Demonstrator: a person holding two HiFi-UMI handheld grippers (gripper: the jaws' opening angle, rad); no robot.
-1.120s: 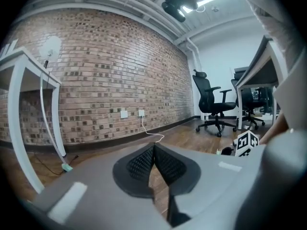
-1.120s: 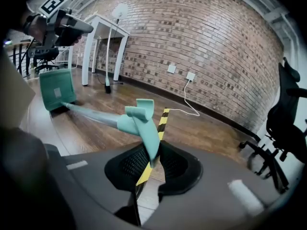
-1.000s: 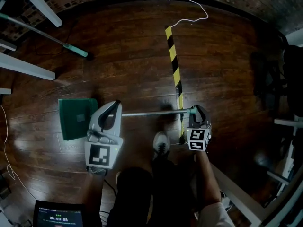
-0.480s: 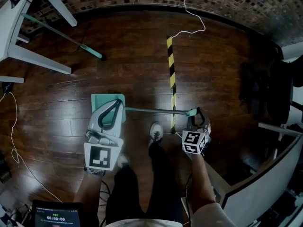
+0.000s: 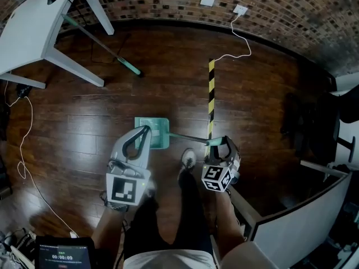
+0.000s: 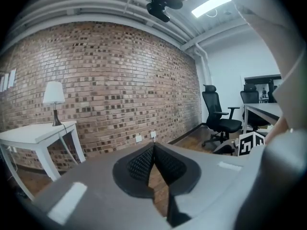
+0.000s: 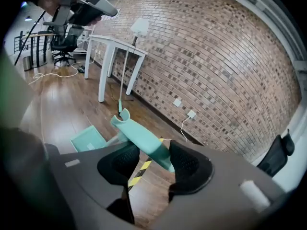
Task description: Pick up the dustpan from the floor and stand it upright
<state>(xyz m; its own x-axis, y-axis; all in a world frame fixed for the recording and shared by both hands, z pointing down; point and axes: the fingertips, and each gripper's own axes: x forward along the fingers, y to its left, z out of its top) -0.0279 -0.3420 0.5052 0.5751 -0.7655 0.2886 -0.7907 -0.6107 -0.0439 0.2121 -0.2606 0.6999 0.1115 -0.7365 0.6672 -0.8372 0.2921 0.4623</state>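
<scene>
The teal dustpan (image 5: 153, 133) rests its pan on the wood floor, and its long handle (image 5: 188, 139) slants up towards me. In the right gripper view the pan (image 7: 88, 139) lies below and the teal grip end (image 7: 141, 138) passes between the jaws. My right gripper (image 5: 220, 146) (image 7: 152, 152) has just been opening round that grip. The grip leans against the right pad, with a gap at the left pad. My left gripper (image 5: 146, 130) (image 6: 153, 148) hangs above the pan with its pads together and nothing between them.
A white table (image 5: 39, 27) stands at the back left with a teal-handled broom (image 5: 106, 49) leaning under it. Yellow-black tape (image 5: 211, 100) runs across the floor. Cables (image 5: 25, 144) trail at the left, a white desk edge (image 5: 291, 206) is at the right, and my shoe (image 5: 188, 160) is beside the handle.
Both grippers have risen. The dustpan went from lying flat to resting on its pan with the handle raised. The right jaws have spread apart round the grip.
</scene>
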